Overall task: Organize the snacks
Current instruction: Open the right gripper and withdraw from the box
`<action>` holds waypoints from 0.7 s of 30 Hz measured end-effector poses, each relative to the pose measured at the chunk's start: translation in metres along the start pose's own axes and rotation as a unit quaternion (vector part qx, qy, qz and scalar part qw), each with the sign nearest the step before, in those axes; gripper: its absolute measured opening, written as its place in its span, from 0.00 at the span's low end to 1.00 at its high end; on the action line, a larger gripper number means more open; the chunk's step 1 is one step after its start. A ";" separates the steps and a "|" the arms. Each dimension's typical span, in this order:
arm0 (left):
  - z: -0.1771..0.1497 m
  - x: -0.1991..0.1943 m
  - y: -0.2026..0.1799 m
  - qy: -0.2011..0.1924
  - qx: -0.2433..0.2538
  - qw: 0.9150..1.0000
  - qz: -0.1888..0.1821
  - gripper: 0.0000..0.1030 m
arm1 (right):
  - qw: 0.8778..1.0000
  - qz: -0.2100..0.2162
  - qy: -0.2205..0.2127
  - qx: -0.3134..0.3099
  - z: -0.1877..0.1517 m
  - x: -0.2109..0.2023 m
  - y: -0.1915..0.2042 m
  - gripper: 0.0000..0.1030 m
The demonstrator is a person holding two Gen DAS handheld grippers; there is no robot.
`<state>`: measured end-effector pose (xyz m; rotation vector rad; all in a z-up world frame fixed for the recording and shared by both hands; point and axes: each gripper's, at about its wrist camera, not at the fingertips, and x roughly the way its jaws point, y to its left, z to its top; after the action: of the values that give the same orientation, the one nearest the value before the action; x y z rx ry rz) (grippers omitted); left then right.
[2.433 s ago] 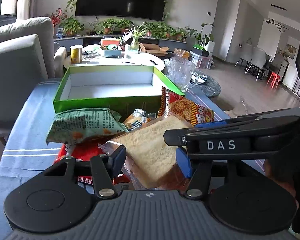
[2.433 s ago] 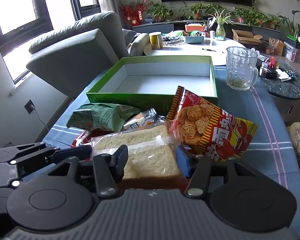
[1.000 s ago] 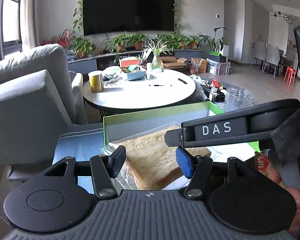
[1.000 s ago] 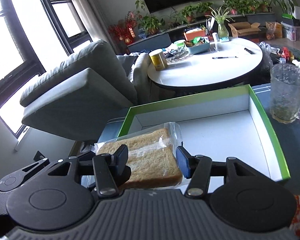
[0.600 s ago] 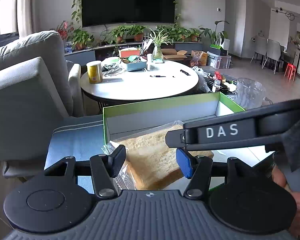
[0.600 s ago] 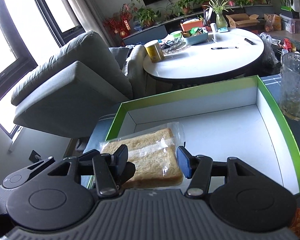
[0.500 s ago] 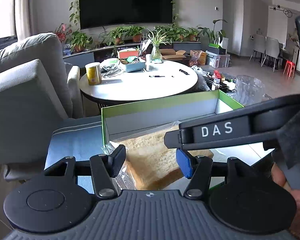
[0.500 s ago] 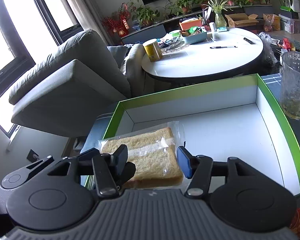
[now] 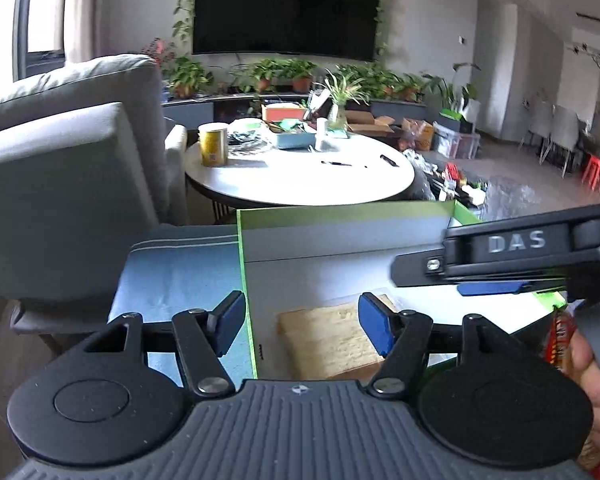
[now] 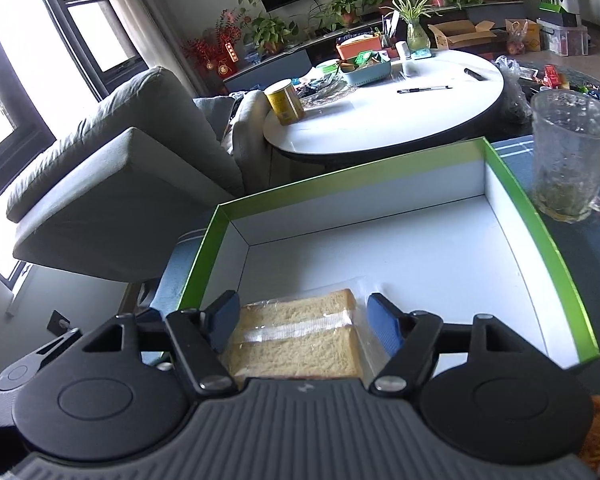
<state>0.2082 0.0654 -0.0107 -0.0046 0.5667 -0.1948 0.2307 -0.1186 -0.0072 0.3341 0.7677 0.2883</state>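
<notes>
Inside the green box (image 10: 536, 240), at its near left corner, we see the wrapped bread (image 10: 300, 340) lying flat on the white floor. Half a second ago both grippers held it over that corner; now the left gripper (image 9: 302, 328) has its jaws apart, having just been opening, and its left finger (image 9: 228, 326) stands outside the box wall while the bread lies below and between the pads, touched by neither. We judge the bread delivered, so this snack is stored and the others remain to be fetched.

From the right wrist we see the right gripper (image 10: 304, 326) with its jaws spread beside the bread, a gap showing at the right pad; contact at the left pad we cannot tell. This view alone shows the whole box, otherwise empty, and the glass mug (image 10: 568, 160) just beyond the box's right wall. Only the left wrist view shows a red snack packet (image 9: 560, 340) by the box's near right corner.
</notes>
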 end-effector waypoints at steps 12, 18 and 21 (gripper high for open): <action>-0.020 -0.064 -0.002 -0.016 -0.029 0.999 0.018 0.63 | 0.997 0.028 -0.043 -0.053 -0.016 -0.074 0.011 0.79; -0.032 -0.092 -0.010 -0.017 -0.040 0.999 0.013 0.63 | 0.997 0.032 -0.051 -0.056 -0.034 -0.101 0.004 0.79; -0.037 -0.106 -0.015 -0.023 -0.046 0.999 0.002 0.64 | 0.996 0.038 -0.057 -0.051 -0.042 -0.114 0.000 0.79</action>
<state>0.0985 0.0718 0.0153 -0.0963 0.5285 -0.1641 0.1227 -0.1531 0.0360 0.2811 0.6266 0.3750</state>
